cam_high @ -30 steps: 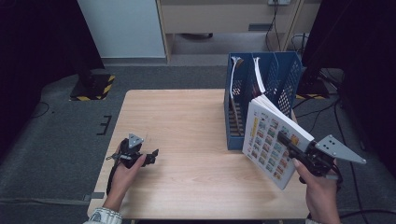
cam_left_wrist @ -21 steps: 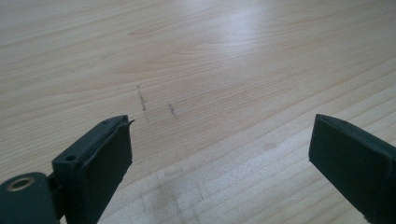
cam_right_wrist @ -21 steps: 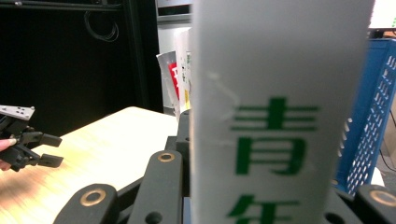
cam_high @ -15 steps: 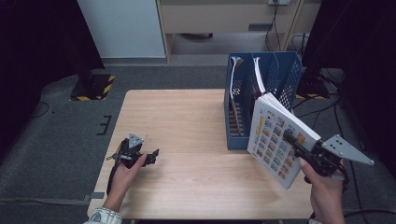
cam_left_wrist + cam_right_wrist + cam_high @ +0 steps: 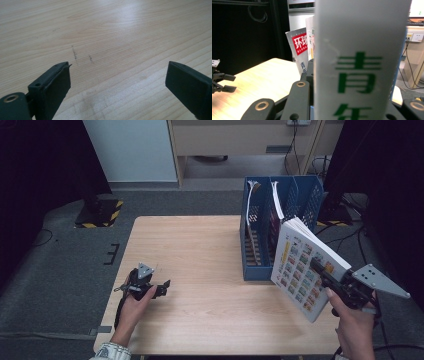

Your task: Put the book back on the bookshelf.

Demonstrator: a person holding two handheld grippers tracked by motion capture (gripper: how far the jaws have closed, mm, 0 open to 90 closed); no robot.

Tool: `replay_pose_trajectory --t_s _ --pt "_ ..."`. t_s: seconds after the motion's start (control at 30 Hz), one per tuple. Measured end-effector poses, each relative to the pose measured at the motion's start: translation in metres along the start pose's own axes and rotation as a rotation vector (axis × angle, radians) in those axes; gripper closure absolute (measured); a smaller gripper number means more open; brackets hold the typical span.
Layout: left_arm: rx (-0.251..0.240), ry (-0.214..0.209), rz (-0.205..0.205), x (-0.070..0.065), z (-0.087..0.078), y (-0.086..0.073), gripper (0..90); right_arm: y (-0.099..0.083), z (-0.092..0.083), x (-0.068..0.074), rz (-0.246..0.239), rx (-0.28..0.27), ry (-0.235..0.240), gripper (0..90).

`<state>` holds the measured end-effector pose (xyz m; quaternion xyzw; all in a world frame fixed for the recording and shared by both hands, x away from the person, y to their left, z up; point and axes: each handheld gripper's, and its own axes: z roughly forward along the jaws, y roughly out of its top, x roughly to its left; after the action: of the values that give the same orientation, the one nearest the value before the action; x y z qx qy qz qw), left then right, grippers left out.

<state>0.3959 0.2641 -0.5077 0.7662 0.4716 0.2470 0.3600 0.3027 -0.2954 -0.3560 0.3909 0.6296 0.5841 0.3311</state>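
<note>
Dark floor and black stands ring a pale wooden table (image 5: 210, 250) with a blue file rack (image 5: 280, 227) standing at its far right; just in front of that rack, at the table's right edge, a thick white book (image 5: 300, 267) with a grid of small coloured pictures on its cover is held tilted off the surface; the right gripper (image 5: 327, 275) is clenched on it, its jaws on either side of the spine, and in the right gripper view that spine (image 5: 359, 60) with green characters stands upright between the jaws, a red-titled magazine (image 5: 300, 46) in the rack behind it. Against the earlier high views the book has edged a little to the right and up, still leaning, with the grip unchanged; I judge this a lift on the way into a slot of the rack, with the book not yet above the rim. Near the table's front left corner the left gripper (image 5: 159, 287) has stayed where it was, low over bare wood, its jaws released and wide apart with nothing between them.
</note>
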Motion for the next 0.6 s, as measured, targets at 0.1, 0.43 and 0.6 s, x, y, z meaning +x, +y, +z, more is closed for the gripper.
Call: replay_pose_trajectory --t_s 0.1,0.43,0.6 --pt "0.001 0.000 0.001 0.000 0.000 0.000 5.9 0.001 -0.002 -0.001 0.000 -0.003 -0.005 73.6" --pt "-0.005 0.003 -0.008 0.001 -0.001 0.000 5.9 0.011 -0.011 -0.004 -0.002 -0.011 -0.030 73.6" --pt "-0.005 0.004 -0.010 0.002 -0.002 0.000 5.9 0.020 -0.014 -0.006 -0.007 -0.023 -0.045 73.6"
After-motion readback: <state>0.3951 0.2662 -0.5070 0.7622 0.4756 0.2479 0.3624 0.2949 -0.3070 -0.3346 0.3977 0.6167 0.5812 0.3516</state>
